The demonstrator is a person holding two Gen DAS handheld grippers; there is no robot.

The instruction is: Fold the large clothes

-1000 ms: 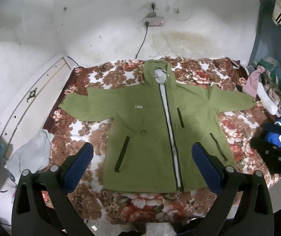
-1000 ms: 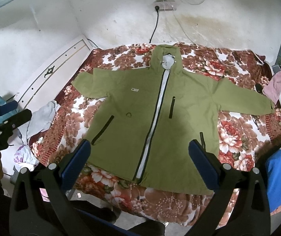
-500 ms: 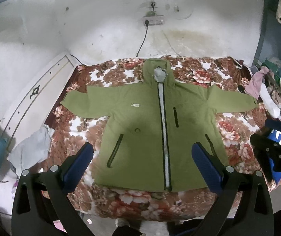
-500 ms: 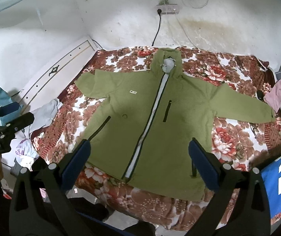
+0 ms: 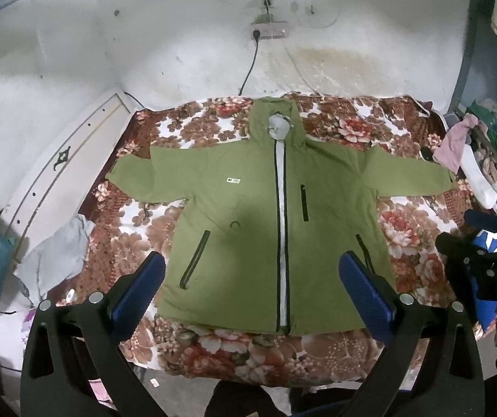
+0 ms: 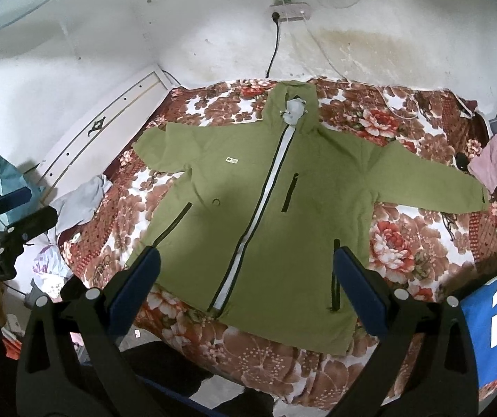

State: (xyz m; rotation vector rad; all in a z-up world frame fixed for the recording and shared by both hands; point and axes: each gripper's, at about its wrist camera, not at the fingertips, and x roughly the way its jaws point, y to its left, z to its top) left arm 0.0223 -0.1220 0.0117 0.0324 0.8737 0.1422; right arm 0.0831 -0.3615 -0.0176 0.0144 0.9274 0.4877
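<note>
An olive-green hooded zip-front jacket (image 5: 269, 236) lies flat, front up, on the floral brown-and-red bedspread (image 5: 418, 243), hood toward 12 o'clock, sleeves stretched toward 9 and 3 o'clock. The left gripper (image 5: 251, 288) and the right gripper (image 6: 246, 283) both hang above its hem, jaws spread wide, holding nothing.
</note>
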